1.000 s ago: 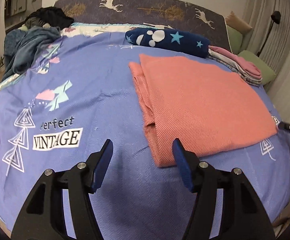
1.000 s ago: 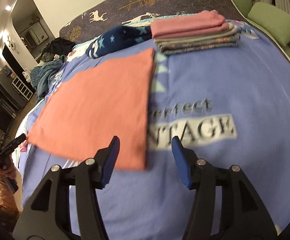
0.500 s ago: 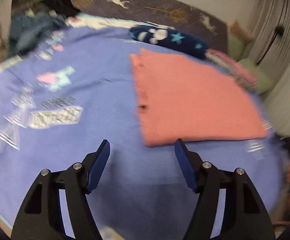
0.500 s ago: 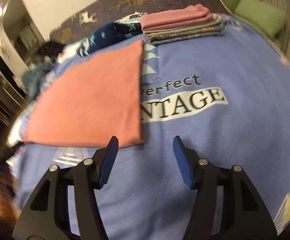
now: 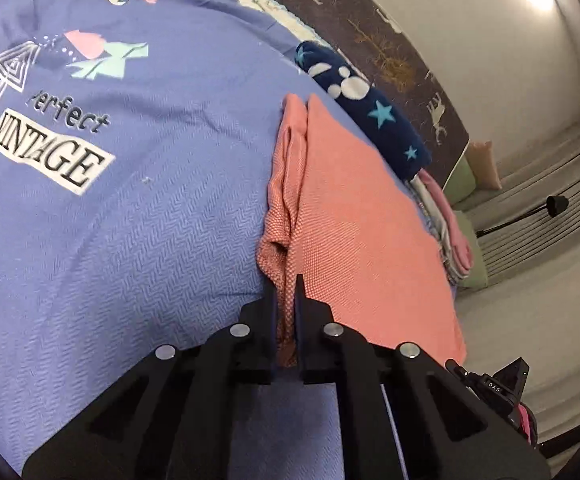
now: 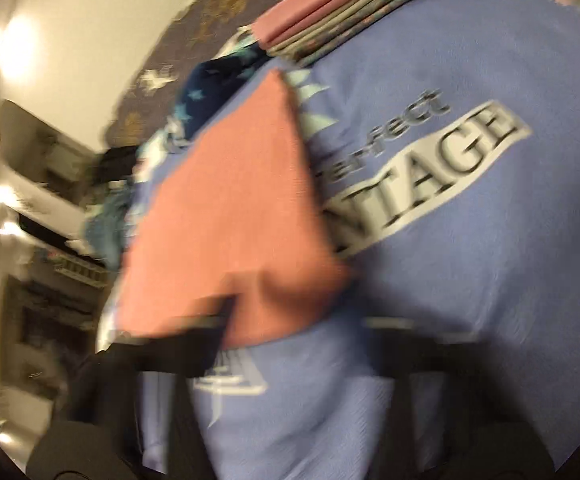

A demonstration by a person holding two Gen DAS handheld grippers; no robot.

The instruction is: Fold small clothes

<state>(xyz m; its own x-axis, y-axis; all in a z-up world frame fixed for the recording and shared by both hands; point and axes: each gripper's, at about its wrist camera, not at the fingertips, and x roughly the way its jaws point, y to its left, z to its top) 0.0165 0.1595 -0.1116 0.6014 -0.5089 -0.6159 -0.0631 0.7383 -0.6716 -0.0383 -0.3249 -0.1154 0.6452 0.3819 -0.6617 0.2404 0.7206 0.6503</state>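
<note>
A salmon-pink cloth (image 5: 353, 224) lies partly folded on the blue bedspread (image 5: 138, 208). My left gripper (image 5: 286, 292) is shut on the cloth's near left corner, where the layered edge bunches between the fingers. In the right wrist view the same pink cloth (image 6: 234, 216) shows blurred, with its near corner lifted at my right gripper (image 6: 293, 320). The right fingers are smeared by motion, so I cannot tell whether they hold the cloth.
A stack of folded clothes (image 6: 329, 20) sits at the far side of the bed, also seen in the left wrist view (image 5: 449, 232). A dark blue starred blanket roll (image 5: 369, 112) lies behind the pink cloth. The bed's edge and the floor are on the right.
Both grippers moved in from open positions short of the cloth. The left one closed on the near left corner. The right view has swung and blurred, with the cloth's corner raised.
</note>
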